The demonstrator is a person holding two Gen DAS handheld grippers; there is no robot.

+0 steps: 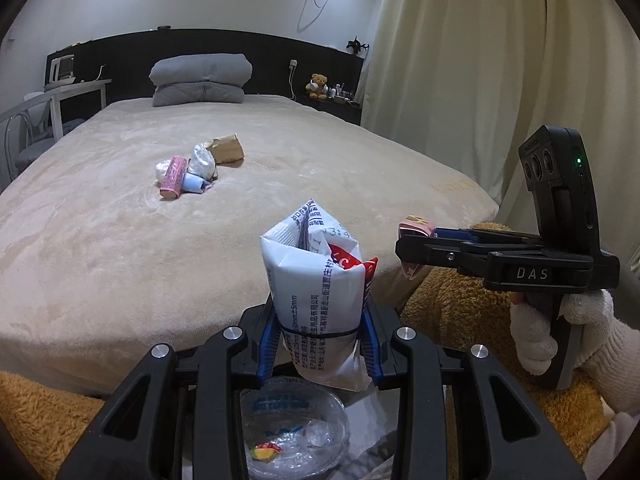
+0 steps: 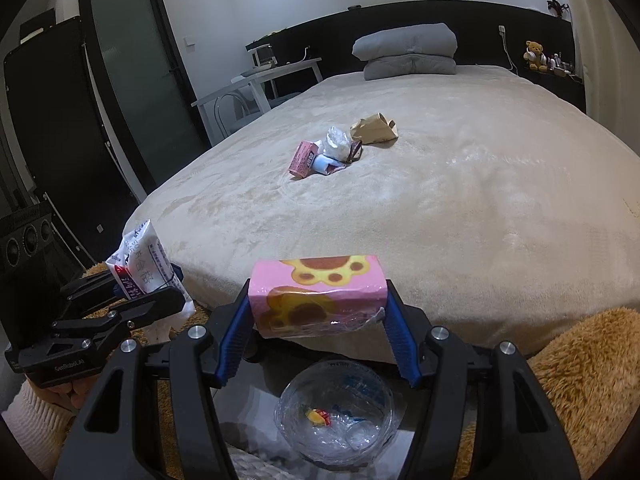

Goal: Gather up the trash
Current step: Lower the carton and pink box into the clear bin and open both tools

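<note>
My left gripper (image 1: 320, 340) is shut on a crumpled white printed wrapper (image 1: 316, 292), held upright over a clear plastic-lined bin (image 1: 294, 436). It also shows in the right wrist view (image 2: 146, 280). My right gripper (image 2: 318, 320) is shut on a pink paw-print tissue pack (image 2: 318, 294), held above the same bin (image 2: 338, 416). From the left wrist view the right gripper (image 1: 416, 248) is to the right. A trash pile lies mid-bed: a pink carton (image 1: 173, 176), a clear bag (image 1: 202, 160) and a brown paper bag (image 1: 226, 147).
The beige bed (image 1: 120, 240) fills the view, with folded grey bedding (image 1: 200, 78) at the headboard. A brown fluffy rug (image 2: 580, 380) lies by the bin. A white desk and chair (image 2: 256, 80) stand left of the bed, curtains (image 1: 480, 60) right.
</note>
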